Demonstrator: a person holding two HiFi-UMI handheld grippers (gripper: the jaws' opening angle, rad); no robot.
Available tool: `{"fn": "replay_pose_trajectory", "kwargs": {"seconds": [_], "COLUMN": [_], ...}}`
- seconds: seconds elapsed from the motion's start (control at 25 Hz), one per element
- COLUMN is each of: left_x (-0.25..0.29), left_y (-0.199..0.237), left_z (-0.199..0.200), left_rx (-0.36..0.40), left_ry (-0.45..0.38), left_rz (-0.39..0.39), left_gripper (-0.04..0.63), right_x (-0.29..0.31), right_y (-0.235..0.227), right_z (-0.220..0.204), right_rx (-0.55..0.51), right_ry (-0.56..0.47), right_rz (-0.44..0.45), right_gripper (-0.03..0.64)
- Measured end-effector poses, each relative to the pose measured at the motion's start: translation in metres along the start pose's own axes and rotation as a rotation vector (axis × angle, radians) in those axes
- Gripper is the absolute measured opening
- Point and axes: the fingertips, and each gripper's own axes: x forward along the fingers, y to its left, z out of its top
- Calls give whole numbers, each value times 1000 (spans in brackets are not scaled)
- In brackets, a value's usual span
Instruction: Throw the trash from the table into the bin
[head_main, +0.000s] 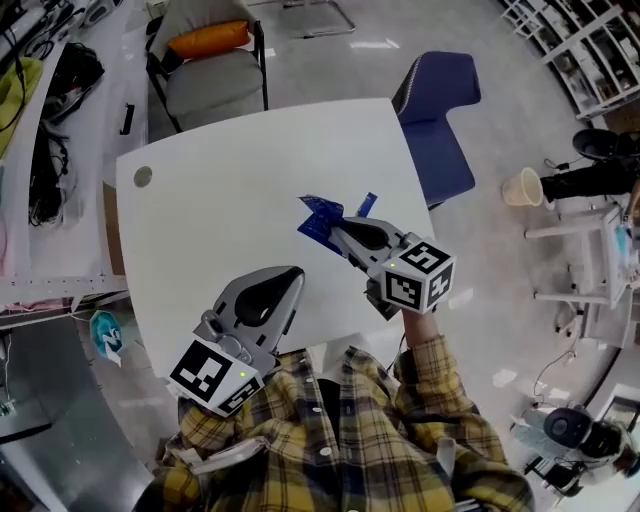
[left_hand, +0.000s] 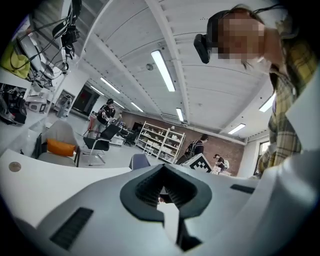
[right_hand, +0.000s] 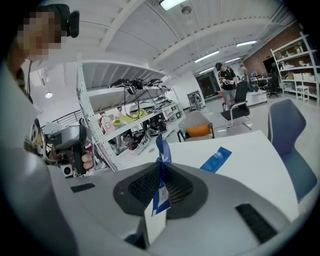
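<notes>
Blue wrapper (right_hand: 161, 150) is clamped in my right tool's (right_hand: 161, 175) closed jaws, by the tabletop's (head_main: 230, 210) right edge. My left tool (left_hand: 162, 187) is closed and empty. I judge the pickup done. Next I must carry it to the bin, which no view shows. Another blue strip (right_hand: 216, 159) waits on the tabletop.

LOOKING DOWN AND ACROSS: The head camera looks steeply down on the white table (head_main: 230, 200) from close enough that the wearer's plaid shirt (head_main: 420, 440) fills the lower edge. The camera on the left gripper (left_hand: 162, 189) sits right behind its jaws and faces nearly level across the tabletop toward distant shelves (left_hand: 160, 140). A marker cube (left_hand: 200, 162) just past the jaws is probably the other gripper's. The camera on the right gripper (right_hand: 160, 175) tilts slightly down past a blue wrapper (right_hand: 161, 150) at its jaws, facing a cluttered rack (right_hand: 125, 125). All three views share the table, the blue chair (head_main: 440, 110) and the orange-cushioned chair (head_main: 210, 60).
</notes>
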Motion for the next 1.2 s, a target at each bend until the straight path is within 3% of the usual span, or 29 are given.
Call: {"fn": "replay_pose_trajectory", "kwargs": {"seconds": [0.2,0.56,0.92,1.2], "left_x": [27,78,166,239], "left_y": [-28,-79,-191,-280], "left_z": [-1,-17,-58,-100], "left_rx": [21,51,63,56], "left_ry": [7,1,-10,-64], "left_rz": [-48,-39,-15,25], "left_gripper": [8,8,9,9], "right_x": [-44,-116,-250,-359], "right_y": [-22,-63,-136,-198], "right_z": [-7,-20,-51,-89], "right_rx": [30,34,16,-8], "right_ry": [-39,-72,-88,-91], "right_rz": [-55,-69,-63,-53], "right_gripper": [17,17,17,17]}}
